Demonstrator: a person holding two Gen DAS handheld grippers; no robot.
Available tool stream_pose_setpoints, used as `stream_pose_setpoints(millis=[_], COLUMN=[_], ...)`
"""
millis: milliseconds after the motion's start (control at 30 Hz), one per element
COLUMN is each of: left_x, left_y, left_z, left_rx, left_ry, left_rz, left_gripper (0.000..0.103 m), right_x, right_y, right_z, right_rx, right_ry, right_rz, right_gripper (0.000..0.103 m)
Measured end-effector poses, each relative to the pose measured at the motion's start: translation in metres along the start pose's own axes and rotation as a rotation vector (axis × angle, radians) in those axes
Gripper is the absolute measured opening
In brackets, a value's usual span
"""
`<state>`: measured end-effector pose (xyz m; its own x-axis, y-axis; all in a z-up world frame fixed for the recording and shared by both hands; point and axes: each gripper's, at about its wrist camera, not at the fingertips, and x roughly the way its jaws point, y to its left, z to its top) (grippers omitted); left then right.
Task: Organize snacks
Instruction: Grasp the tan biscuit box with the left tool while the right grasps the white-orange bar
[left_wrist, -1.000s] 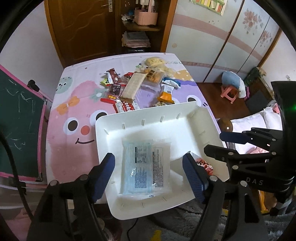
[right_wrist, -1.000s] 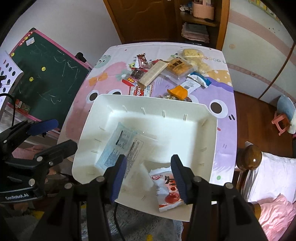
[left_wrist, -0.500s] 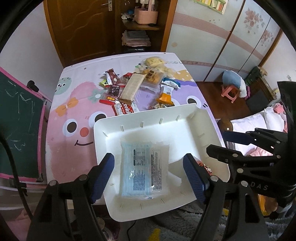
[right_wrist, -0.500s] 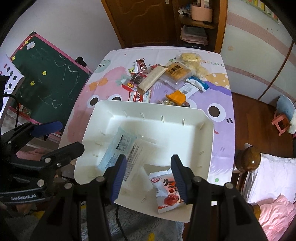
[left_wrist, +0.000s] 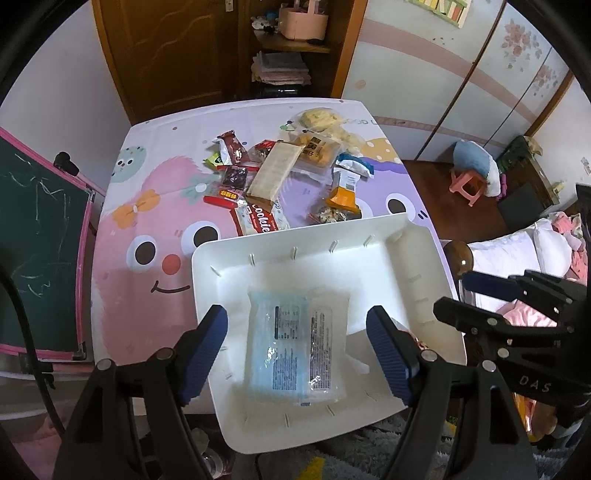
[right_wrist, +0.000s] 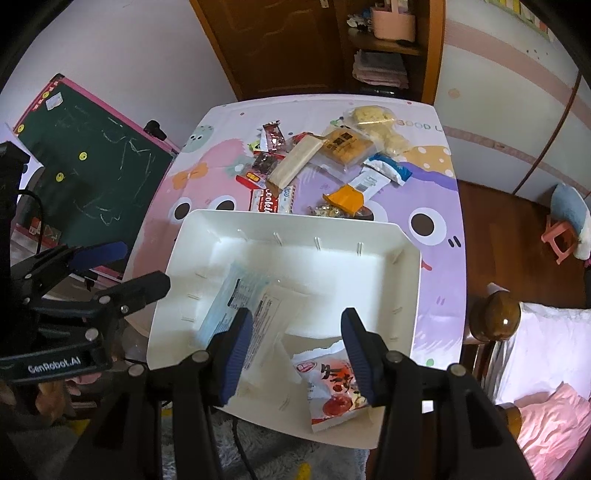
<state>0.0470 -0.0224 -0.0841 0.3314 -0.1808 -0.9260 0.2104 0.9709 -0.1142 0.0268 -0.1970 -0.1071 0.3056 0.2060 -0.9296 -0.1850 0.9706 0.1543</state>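
Observation:
A white tray sits at the near edge of the table. A blue and clear packet lies flat in it. My left gripper hangs open above that packet, its blue pads wide to either side and apart from it. A red snack packet lies in the tray's near right corner. My right gripper is open above the tray, with nothing between its pads. A pile of loose snacks lies beyond the tray, including a cookie pack and an orange packet.
The table wears a pink and purple cartoon cloth. A green chalkboard stands to its left. A bed with a wooden post knob is close on the right. A pink stool stands on the floor beyond.
My left gripper has drifted a little across the tray, still open. The right gripper and both packets in the tray have stayed put.

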Motion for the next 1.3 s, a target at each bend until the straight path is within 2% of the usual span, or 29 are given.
stream_pose_setpoints(millis=[133, 233, 367, 467, 667, 800, 1067, 1133, 1200, 1300], left_x=[0.010, 0.014, 0.015, 0.017, 0.029, 0.038, 0.100, 0.123, 0.150, 0.179], left_y=[0.009, 0.015, 0.019, 0.022, 0.028, 0.025, 0.034, 0.035, 0.036, 0.033], left_z=[0.012, 0.024, 0.045, 0.064, 0.112, 0.143, 0.189, 0.194, 0.195, 0.194], left_rx=[-0.045, -0.059, -0.017, -0.002, 0.023, 0.094, 0.149, 0.168, 0.182, 0.214], left_ry=[0.004, -0.030, -0.106, -0.129, -0.097, -0.112, -0.038, -0.002, 0.059, 0.105], left_rz=[0.000, 0.012, 0.048, 0.031, -0.031, 0.018, 0.094, 0.111, 0.085, 0.067], left_gripper=[0.077, 0.077, 0.077, 0.077, 0.082, 0.084, 0.084, 0.084, 0.084, 0.084], right_x=[0.007, 0.010, 0.012, 0.015, 0.015, 0.015, 0.047, 0.069, 0.090, 0.126], right_y=[-0.008, -0.015, -0.027, -0.038, -0.052, -0.058, -0.079, -0.085, -0.089, -0.095], right_z=[0.003, 0.007, 0.018, 0.030, 0.062, 0.091, 0.146, 0.156, 0.161, 0.163], right_rx=[0.037, 0.069, 0.116, 0.159, 0.179, 0.184, 0.244, 0.252, 0.263, 0.299], right_ry=[0.014, 0.017, 0.008, 0.006, -0.023, -0.055, -0.057, -0.013, 0.035, 0.127], right_rz=[0.017, 0.022, 0.010, 0.001, -0.052, -0.086, -0.113, -0.108, -0.079, -0.029], right_gripper=[0.050, 0.050, 0.050, 0.056, 0.064, 0.065, 0.065, 0.065, 0.065, 0.065])
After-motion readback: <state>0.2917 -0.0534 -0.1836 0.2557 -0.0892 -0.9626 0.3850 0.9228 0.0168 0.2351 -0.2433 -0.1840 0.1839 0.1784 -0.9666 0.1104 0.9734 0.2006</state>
